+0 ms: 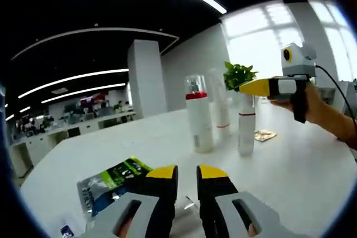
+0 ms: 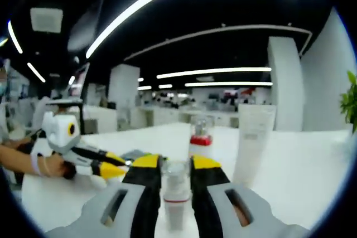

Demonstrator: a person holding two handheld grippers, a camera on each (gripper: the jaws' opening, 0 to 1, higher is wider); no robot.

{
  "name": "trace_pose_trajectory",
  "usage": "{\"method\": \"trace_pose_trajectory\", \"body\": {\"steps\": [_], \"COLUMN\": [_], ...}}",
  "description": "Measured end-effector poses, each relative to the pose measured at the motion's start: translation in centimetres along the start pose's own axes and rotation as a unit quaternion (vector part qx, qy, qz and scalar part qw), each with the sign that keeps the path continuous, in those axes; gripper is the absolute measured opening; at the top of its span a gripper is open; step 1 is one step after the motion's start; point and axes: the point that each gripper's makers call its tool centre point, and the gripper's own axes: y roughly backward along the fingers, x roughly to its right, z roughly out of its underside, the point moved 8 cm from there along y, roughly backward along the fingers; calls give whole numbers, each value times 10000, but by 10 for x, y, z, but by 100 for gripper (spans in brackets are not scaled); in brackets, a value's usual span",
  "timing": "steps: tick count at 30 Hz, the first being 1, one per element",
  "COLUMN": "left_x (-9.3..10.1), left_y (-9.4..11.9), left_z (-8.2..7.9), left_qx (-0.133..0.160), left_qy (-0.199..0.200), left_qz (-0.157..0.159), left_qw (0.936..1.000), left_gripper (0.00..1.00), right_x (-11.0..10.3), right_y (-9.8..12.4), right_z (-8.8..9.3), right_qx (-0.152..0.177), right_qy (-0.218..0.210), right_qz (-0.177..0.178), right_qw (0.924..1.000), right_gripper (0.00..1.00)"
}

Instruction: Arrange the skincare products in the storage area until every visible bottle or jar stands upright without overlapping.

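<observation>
White table in the left gripper view: left gripper at 6 o'clock, jaws slightly parted, grasping nothing, a green packet at its 9 o'clock. Red-collared bottle, tube and slim bottle stand upright at 1 o'clock. Right gripper view: right gripper clenched around the slim bottle's clear cap; red-collared bottle at 12, tube at 2 o'clock.

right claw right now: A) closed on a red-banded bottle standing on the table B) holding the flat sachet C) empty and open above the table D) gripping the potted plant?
A: in the right gripper view the right claw has its jaws either side of the clear-capped bottle, which stands upright on the white table.
</observation>
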Motion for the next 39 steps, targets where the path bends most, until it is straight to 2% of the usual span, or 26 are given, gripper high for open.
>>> {"method": "trace_pose_trajectory", "body": {"steps": [11,14,18,20,22,26,29,31,32,35,37,39], "left_x": [-4,-3,-3,-4,-4,-5,-5,-5,-5,-6,-5,-5], "left_y": [1,1,1,1,2,1,0,0,0,0,0,1], "left_z": [0,0,0,0,0,0,0,-1,-1,0,0,0], "left_qx": [52,45,52,53,55,54,50,53,53,55,54,56], "left_qy": [160,148,168,187,206,224,201,209,212,229,221,218], "left_qz": [-22,-31,-41,-45,-49,-44,-52,-54,-57,-59,-68,-72], "left_qw": [9999,9999,9998,9998,9998,9997,9998,9998,9997,9997,9997,9997], "left_gripper": [14,14,14,14,14,14,14,14,14,14,14,14], "right_x": [8,6,2,-2,-2,-1,4,5,8,11,15,23], "right_y": [-1,-4,-9,-7,-8,-8,-7,-9,-8,-7,-6,-2], "right_z": [3,7,15,21,29,50,60,59,60,60,62,64], "right_qx": [290,121,-232,-488,-802,-1551,-1961,-1922,-1952,-1878,-1777,-1676], "right_qy": [19,10,69,127,108,-240,-126,-123,-178,-322,-364,-386], "right_qz": [238,175,60,18,45,67,291,262,417,422,616,968], "right_qw": [9993,9998,9997,9987,9967,9876,9801,9809,9797,9808,9815,9803], "right_gripper": [19,25,41,43,42,43,30,22,22,22,22,21]}}
